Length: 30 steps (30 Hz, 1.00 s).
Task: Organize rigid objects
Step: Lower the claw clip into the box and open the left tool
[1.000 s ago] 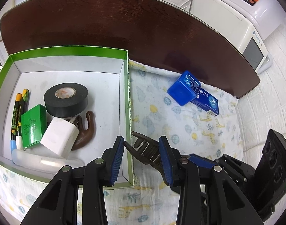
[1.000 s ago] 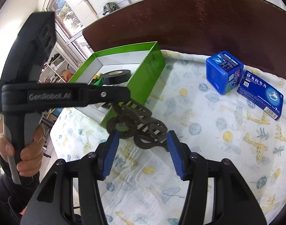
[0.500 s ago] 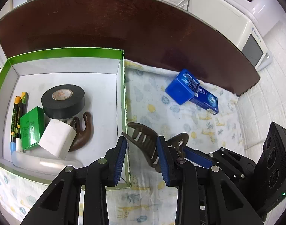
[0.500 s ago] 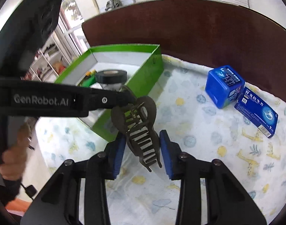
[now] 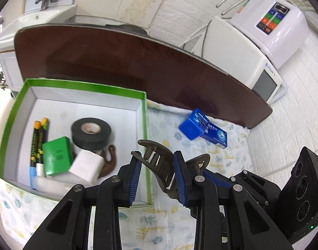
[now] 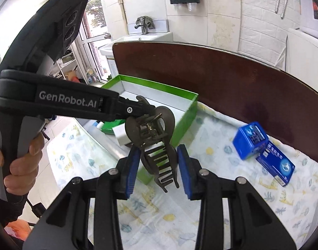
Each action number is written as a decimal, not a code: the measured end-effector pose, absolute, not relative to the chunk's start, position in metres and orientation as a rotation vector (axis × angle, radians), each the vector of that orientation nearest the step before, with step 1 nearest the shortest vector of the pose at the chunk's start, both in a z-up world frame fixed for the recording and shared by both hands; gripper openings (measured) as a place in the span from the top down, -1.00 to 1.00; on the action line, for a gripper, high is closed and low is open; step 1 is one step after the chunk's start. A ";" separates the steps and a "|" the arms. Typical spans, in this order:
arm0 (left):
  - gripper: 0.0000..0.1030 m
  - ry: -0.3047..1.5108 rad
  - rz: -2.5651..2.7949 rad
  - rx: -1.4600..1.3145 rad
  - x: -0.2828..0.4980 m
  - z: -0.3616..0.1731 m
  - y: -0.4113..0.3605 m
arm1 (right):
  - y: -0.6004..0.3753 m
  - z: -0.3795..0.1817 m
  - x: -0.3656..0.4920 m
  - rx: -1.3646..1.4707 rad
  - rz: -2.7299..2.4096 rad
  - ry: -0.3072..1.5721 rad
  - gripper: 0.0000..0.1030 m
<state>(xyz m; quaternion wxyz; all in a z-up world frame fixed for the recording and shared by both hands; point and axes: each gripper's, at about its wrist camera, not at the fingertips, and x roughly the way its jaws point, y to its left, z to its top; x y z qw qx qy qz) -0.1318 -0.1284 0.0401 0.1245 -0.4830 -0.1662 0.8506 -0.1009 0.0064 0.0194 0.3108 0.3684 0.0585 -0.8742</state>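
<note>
A dark brown hair claw clip (image 5: 157, 160) hangs in the air over the patterned cloth, just right of the green box (image 5: 86, 86). My left gripper (image 5: 158, 173) is shut on the hair clip, its blue pads pressing the toothed part. My right gripper (image 6: 158, 166) is shut on the same hair clip (image 6: 150, 125), gripping the teeth from the other end. In the right wrist view the left gripper's fingers (image 6: 136, 106) reach the clip's hinge end. A blue cube box (image 5: 193, 124) and a flat blue box (image 5: 216, 134) lie on the cloth at the right.
The green box holds a black tape roll (image 5: 91, 132), a small green box (image 5: 56, 156), a white block (image 5: 87, 164), a brown hook (image 5: 110, 160) and markers (image 5: 39, 137). A dark wooden board (image 5: 138, 62) lies behind. A hand (image 6: 19, 162) grips the left tool.
Both grippers have risen, lifting the hair clip off the cloth. The right jaws narrowed onto its teeth, and the clip now hangs between both grippers beside the green box.
</note>
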 end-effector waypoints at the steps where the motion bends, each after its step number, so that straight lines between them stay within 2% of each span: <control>1: 0.39 -0.487 2.493 -1.404 -0.131 0.041 -0.134 | 0.001 0.019 -0.103 0.969 -2.300 0.158 0.30; 7: 0.39 -0.531 2.553 -1.426 -0.131 0.037 -0.179 | -0.045 0.016 -0.116 0.979 -2.226 0.182 0.30; 17: 0.39 -0.630 2.458 -1.524 -0.140 -0.016 -0.210 | -0.079 -0.018 -0.127 1.121 -2.176 0.270 0.29; 23: 0.39 -0.590 2.442 -1.545 -0.143 -0.023 -0.201 | -0.073 -0.021 -0.127 1.161 -2.182 0.277 0.25; 27: 0.38 -0.466 2.555 -1.572 -0.140 -0.018 -0.196 | -0.066 -0.016 -0.125 1.146 -2.206 0.262 0.26; 30: 0.38 -0.516 2.580 -1.598 -0.137 -0.016 -0.205 | -0.056 -0.011 -0.125 1.137 -2.221 0.231 0.26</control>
